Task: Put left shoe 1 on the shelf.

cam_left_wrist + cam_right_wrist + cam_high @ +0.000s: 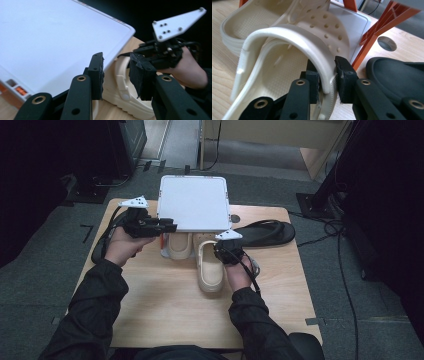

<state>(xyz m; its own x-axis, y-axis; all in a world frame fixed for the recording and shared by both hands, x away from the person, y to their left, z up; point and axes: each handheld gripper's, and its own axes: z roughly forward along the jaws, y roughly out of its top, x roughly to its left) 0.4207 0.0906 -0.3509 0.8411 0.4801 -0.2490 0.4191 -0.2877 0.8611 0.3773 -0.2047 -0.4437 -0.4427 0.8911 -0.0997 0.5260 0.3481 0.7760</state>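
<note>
From the high view, we had the cream clog (210, 267) on the counter (165, 310) before the white rack (194, 202). In the left gripper view, our left claw (116, 75) stood apart, holding nothing. In the right gripper view, our right claw (327, 79) was clamped on the clog's rim; we judged a level, slow slide best.

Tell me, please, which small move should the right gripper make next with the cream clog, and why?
Probably slide the cream clog forward under the white shelf. The right gripper is shut on its heel strap, its toe already points at the shelf, and the other clog sits partly under it. The left gripper is open beside the shelf edge.
</note>
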